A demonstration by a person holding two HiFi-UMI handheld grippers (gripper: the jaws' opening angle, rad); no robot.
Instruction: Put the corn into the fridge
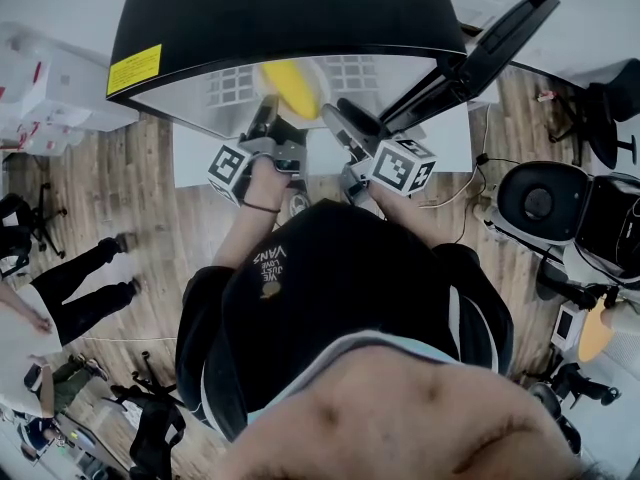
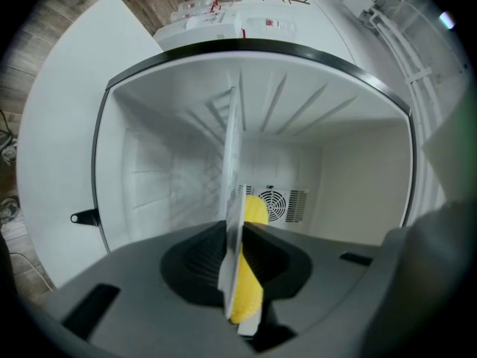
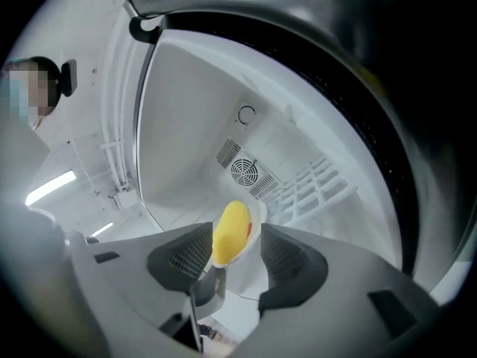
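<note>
- Fridge: stood open, its white compartment facing both grippers. A fan vent showed on the back wall and a wire shelf inside.
- Left gripper: jaws pressed together on the rim of a thin white plate, seen edge-on in the left gripper view.
- Corn: a yellow piece that lay on the plate, just beyond the left jaws. In the head view it was at the mouth of the compartment, under the fridge's black top.
- Right gripper: jaws spread and gripping nothing. The corn and plate appeared in the gap between them but farther off, and no contact was visible.
- Progress, done: the fridge was open and the corn had been brought to the compartment. It appeared to be held above the floor, not resting on it.
- Progress, left: lowering the plate onto the floor or shelf, opening the left jaws and drawing both grippers out. Shutting the door may follow.
- Judged risk: the corn lay loose on the plate, so a tilt during set-down could roll it off.
</note>
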